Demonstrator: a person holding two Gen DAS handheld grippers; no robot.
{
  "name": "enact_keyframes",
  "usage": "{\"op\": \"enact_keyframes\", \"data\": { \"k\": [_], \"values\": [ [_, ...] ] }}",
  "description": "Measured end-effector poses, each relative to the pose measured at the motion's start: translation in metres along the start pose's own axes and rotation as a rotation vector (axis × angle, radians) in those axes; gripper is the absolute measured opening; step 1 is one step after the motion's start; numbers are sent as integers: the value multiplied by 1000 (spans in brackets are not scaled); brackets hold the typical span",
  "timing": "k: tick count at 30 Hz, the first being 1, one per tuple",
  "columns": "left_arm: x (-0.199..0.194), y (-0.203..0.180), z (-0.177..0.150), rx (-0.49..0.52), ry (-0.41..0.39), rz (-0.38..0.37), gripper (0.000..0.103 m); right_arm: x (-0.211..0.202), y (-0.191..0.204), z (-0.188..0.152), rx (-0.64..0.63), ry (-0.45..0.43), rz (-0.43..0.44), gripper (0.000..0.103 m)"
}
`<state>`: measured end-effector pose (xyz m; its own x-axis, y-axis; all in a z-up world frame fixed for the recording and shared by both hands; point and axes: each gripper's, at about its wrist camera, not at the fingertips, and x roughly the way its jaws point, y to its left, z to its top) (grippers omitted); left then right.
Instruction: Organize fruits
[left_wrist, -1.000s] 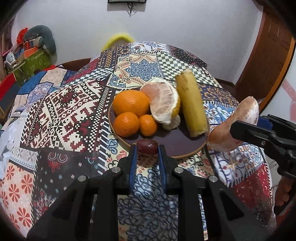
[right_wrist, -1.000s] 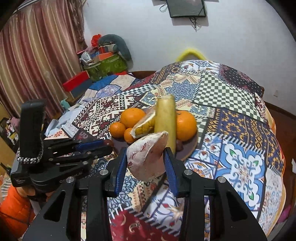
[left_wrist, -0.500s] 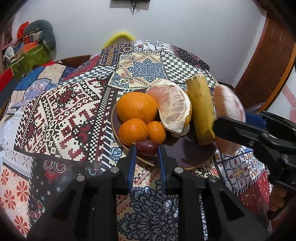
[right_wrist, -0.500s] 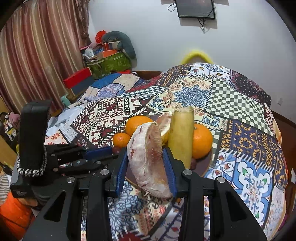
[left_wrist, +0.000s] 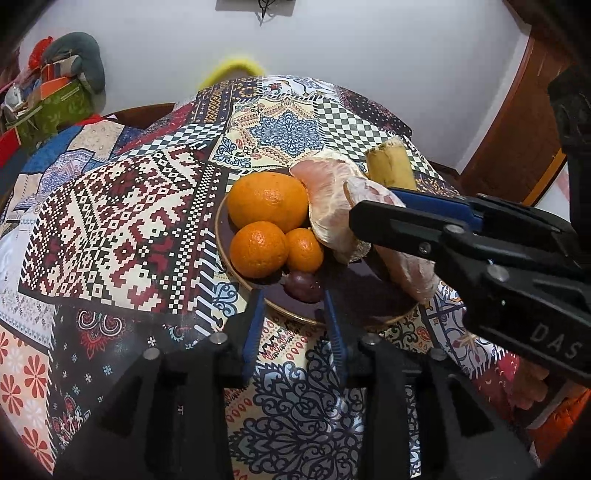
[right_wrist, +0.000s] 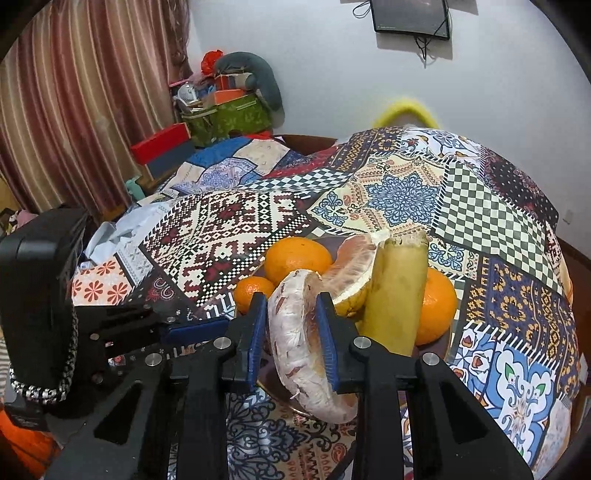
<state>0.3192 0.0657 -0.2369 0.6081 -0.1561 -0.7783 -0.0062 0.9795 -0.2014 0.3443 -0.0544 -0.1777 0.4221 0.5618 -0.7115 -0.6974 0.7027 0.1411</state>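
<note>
Resting on the dark plate (left_wrist: 369, 295) near its front rim, a small purple fruit (left_wrist: 303, 286) lies free between the left gripper's (left_wrist: 293, 299) spread fingers. Just beside, the right gripper (right_wrist: 291, 325) is clamped on a pomelo segment (right_wrist: 295, 332) above the plate, by the oranges (left_wrist: 267, 201) and banana (right_wrist: 397, 291).

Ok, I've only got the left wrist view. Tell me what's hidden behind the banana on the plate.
Observer: A large orange sits on the plate, close against the far side of the banana.
Operator: Now check the right gripper's hold from its own camera.
Observer: The right gripper is shut, with both blue pads flat against the pomelo segment. The segment's lower end hangs below the fingers.
</note>
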Motion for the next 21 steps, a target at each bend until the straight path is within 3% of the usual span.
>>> {"op": "enact_keyframes", "data": {
  "k": [8, 15, 21],
  "values": [
    [-10, -3, -6, 2, 3, 2, 34, 9, 0, -3, 17, 60, 34, 41],
    [-18, -3, -6, -4, 0, 19, 34, -9, -4, -9, 27, 45, 23, 42],
    [-50, -8, -2, -8, -60, 33, 34, -48, -15, -9, 62, -24, -32, 42]
  ]
}}
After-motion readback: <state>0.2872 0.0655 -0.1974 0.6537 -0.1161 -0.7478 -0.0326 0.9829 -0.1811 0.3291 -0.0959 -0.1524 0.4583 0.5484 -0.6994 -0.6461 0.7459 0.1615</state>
